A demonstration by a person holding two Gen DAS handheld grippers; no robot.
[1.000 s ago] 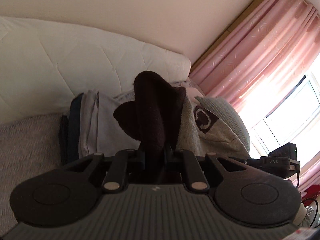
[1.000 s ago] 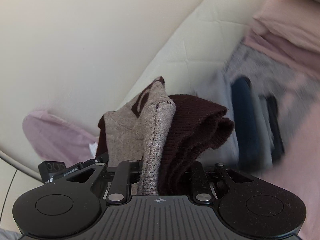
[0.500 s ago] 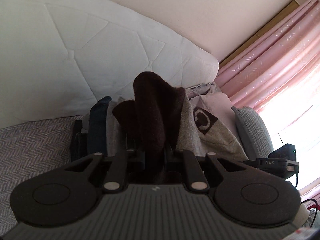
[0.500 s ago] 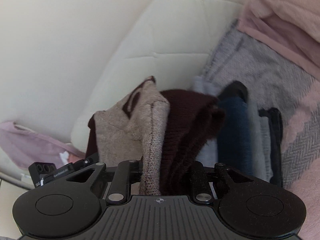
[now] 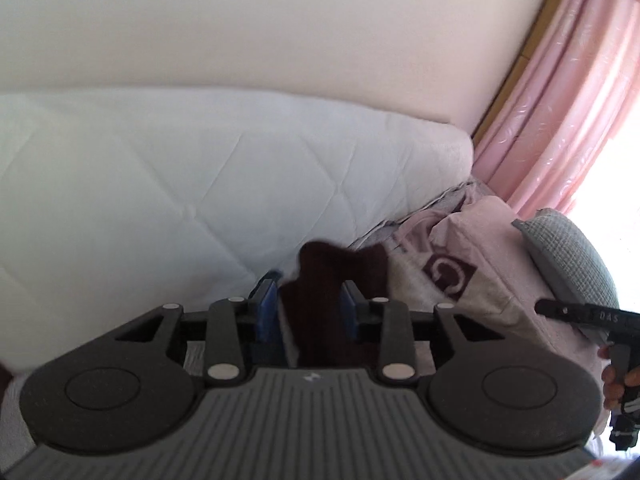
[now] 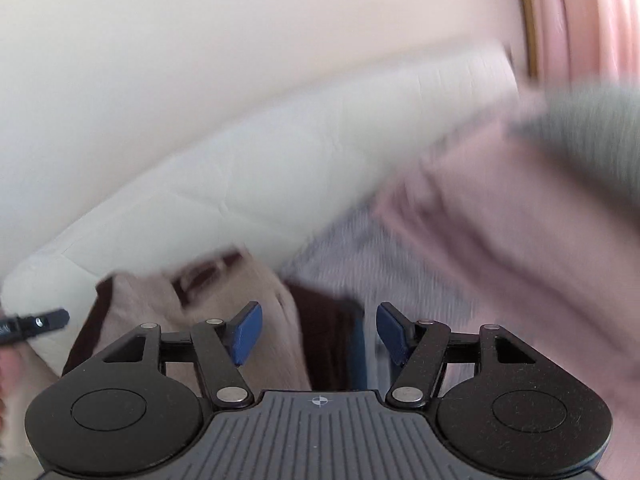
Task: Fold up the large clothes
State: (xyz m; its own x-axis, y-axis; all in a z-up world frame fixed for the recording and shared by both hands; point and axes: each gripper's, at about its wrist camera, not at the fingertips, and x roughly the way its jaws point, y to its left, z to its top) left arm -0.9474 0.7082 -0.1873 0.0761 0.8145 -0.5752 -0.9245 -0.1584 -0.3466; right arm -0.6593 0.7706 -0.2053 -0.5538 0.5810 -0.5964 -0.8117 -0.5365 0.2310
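The white quilted headboard (image 5: 200,184) fills most of the room behind the bed, with the pink curtain (image 5: 568,92) hanging at its far end by the bright window, and a pink bedding heap (image 5: 480,240) and a grey cushion (image 5: 576,264) pushed up against that corner, probably to keep the working area free. Lower down, the folded sweater (image 5: 436,280), beige knit with a dark brown lining and a brown logo patch, sits on the bed close to the headboard, apparently being set down next to other folded things, though the right wrist view is too smeared to be sure what lies beside it. The left gripper (image 5: 308,312) has its 2 blue-padded fingers (image 5: 266,312) opening, with a fold of the dark brown knit between them, the left pad standing just off the cloth. The right gripper (image 6: 318,332) is opening too and already stands wide, its fingers (image 6: 248,332) clear of the beige and brown layers (image 6: 288,340) that lie in the gap. To my eye both are letting go so the bundle keeps its shape where it landed.
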